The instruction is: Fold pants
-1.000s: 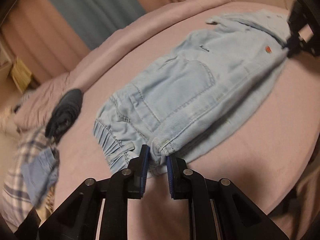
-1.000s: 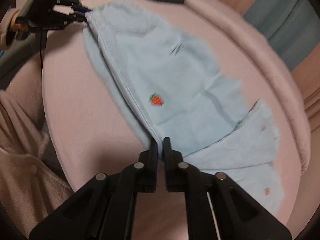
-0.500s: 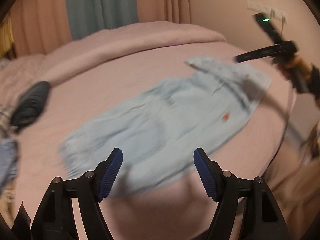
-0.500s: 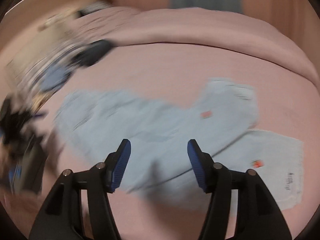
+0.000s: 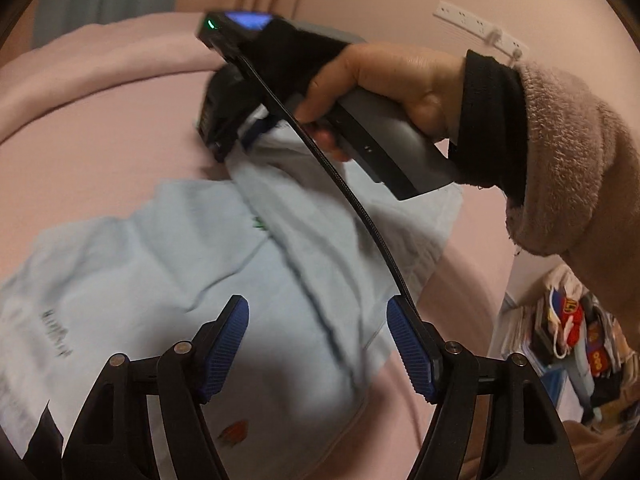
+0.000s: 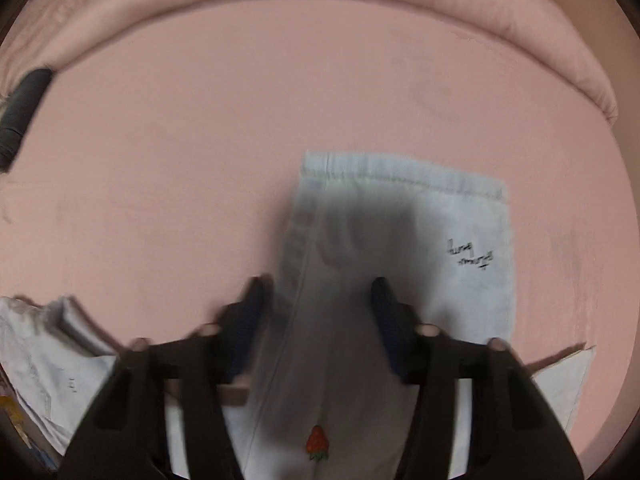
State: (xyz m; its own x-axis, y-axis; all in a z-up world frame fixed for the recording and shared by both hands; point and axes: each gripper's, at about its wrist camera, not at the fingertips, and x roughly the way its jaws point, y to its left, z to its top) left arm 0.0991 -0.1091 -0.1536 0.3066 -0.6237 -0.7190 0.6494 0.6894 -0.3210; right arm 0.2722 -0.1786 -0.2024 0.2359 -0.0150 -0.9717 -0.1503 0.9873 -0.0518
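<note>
- Both grippers have let go of the pants [image 5: 168, 280] since a second ago and moved along them.
- Left gripper [image 5: 318, 344] is wide, closing a little, holding nothing.
- Right gripper [image 6: 316, 324] is closing over a pant leg, not pinching it.
- Pants lie flat on the pink bed [image 6: 200, 120].

Pink bed [image 6: 240, 128], covered with a smooth sheet. Along its far edge, a rolled pink quilt [image 6: 360, 4]. Spread flat near the middle and reaching toward the near edge, light blue pants [image 6: 460, 232], with a hemmed leg end pointing at the far edge, black script by that hem, and a small red strawberry patch [image 6: 317, 446] closer in. At the left edge, a dark rolled garment [image 6: 22, 108]. At the near left corner, more pale folded cloth [image 6: 52, 356], blurred.
</note>
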